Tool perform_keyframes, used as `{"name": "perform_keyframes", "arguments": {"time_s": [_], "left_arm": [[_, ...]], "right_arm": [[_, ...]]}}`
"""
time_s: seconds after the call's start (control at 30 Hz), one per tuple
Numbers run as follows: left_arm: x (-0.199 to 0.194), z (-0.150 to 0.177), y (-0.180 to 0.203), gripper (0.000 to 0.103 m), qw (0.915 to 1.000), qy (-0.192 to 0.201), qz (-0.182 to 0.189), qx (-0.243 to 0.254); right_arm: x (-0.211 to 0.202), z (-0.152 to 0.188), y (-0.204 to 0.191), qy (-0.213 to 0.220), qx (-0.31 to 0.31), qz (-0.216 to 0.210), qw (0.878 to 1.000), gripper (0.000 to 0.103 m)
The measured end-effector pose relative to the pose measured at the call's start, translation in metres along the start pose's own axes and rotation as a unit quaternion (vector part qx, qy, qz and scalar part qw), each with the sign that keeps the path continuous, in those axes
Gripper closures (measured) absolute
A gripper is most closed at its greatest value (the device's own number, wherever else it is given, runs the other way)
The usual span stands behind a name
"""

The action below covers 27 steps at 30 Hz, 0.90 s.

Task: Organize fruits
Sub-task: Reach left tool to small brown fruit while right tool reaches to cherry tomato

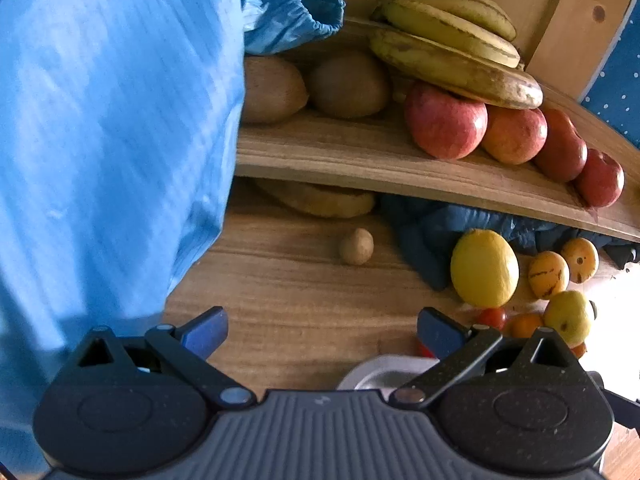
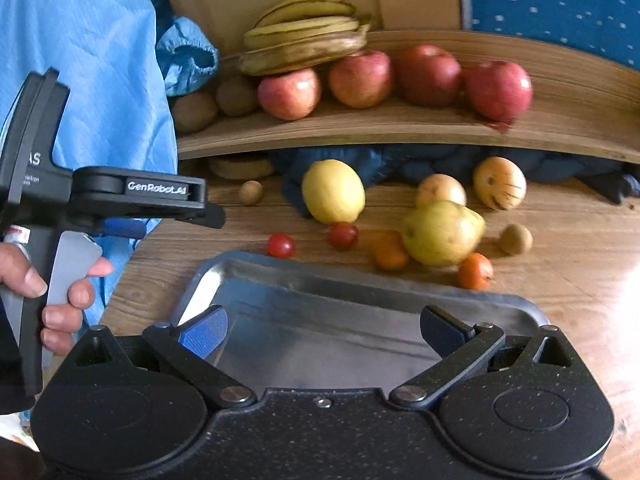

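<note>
Nearest the right gripper (image 2: pixel 323 334), its jaws spread wide and holding nothing, a metal tray (image 2: pixel 360 280) lies empty on the wooden bench (image 2: pixel 560 264). Just past the tray's far rim sit two cherry tomatoes (image 2: pixel 280 245), two small oranges (image 2: pixel 475 271) and a yellow-green pear (image 2: pixel 440 233) — loose on the bench, close together. A lemon (image 2: pixel 333 191) stands beyond them against a crumpled dark blue cloth (image 2: pixel 400 162), with two yellow, brown-streaked fruits (image 2: pixel 499 182) to its right and small brown fruits scattered near.

At left in the right wrist view, the left gripper (image 2: pixel 208 214) is seen side-on, the words "GenRobot.AI" in white on its black arm; a hand (image 2: pixel 52 292) wraps its grey handle, fingers curled round the trigger, beside a light blue sleeve (image 2: pixel 100 60). From the left wrist view, the left gripper (image 1: pixel 322 330) hovers over bare bench, its blue-padded jaws wide apart and empty.

Farther back, a wooden shelf (image 2: pixel 380 128) above the bench carries four red apples (image 2: pixel 498 89) in a row, brown kiwis (image 2: pixel 237 95) to their left, and a bunch of yellow bananas (image 2: pixel 304 40) with brown marks resting on the apples — a blue dotted wall (image 2: pixel 560 0) behind.
</note>
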<state>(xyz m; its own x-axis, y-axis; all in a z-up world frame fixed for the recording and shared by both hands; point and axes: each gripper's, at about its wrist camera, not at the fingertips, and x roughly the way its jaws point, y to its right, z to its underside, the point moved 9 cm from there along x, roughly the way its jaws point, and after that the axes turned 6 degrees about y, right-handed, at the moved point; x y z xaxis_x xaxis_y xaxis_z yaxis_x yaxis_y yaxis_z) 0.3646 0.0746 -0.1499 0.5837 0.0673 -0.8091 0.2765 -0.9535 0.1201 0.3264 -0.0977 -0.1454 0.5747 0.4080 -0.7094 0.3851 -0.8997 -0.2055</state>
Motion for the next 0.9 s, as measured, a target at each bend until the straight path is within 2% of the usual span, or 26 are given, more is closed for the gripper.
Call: {"name": "perform_keyframes", "arguments": {"time_s": [0.27,0.57,0.77,0.9], "left_arm": [[0.025,-0.009,0.003,0.001,0.9997,-0.012,0.020,0.004],[0.047,-0.020,0.003,0.001,0.9990,-0.016,0.042,0.003],[0.057,-0.022,0.003,0.013,0.9981,-0.022,0.057,0.000],[0.063,-0.023,0.006,0.020,0.9974,-0.026,0.068,-0.001]], "right_arm": [[0.028,-0.012,-0.016,0.000,-0.004,0.006,1.000,0.004],[0.051,-0.024,-0.022,0.003,-0.004,0.014,1.000,0.015],[0.068,-0.024,-0.030,-0.005,-0.011,0.009,1.000,0.024],[0.078,-0.023,-0.033,-0.012,-0.013,0.008,1.000,0.036]]}}
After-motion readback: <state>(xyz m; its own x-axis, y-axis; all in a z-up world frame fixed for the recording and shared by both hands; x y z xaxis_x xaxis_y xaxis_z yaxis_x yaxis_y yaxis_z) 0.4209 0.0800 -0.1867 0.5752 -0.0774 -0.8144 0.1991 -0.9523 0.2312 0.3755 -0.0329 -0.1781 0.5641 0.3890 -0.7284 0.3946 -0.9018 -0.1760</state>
